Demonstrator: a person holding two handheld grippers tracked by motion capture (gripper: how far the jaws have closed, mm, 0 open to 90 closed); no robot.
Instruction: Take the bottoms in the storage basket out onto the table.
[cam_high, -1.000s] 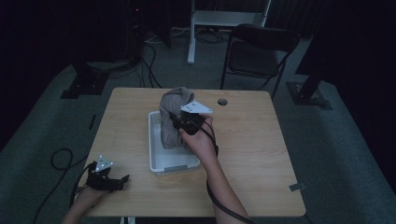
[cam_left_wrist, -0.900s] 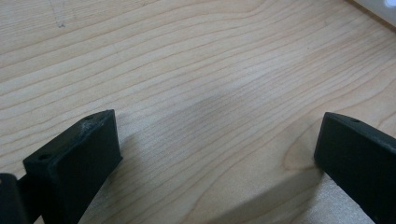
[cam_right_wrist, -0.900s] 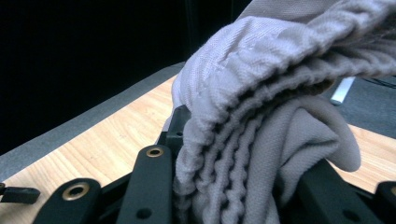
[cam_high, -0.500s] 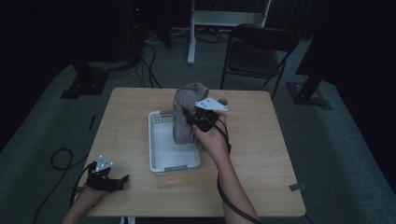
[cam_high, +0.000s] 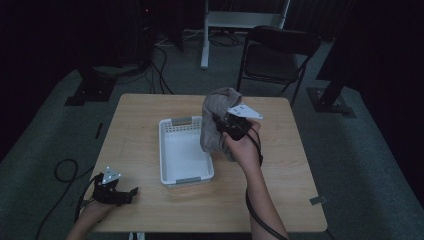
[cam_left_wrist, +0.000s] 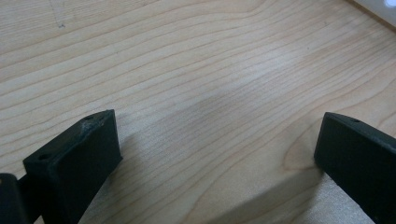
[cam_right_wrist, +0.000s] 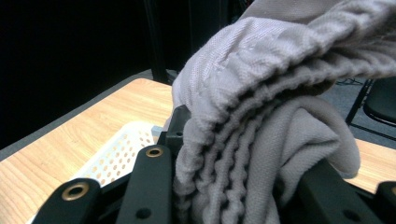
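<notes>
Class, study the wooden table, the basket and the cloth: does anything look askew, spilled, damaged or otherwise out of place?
Nothing stands out. The white perforated plastic basket sits flat and empty on the light wooden table. The bunched grey cloth hangs from the right claw, over the basket's right edge. The left claw rests open near the table's front left corner.

The high view is dimly lit and underexposed, so the surroundings are lost in near-black and the table (cam_high: 150, 130) alone is picked out faintly. Fine detail there is softened. The left gripper view is brightly and evenly lit, with soft shadows cast on sharp wood grain. In the right gripper view the grey cloth (cam_right_wrist: 275, 93) is well lit against a black background.
</notes>
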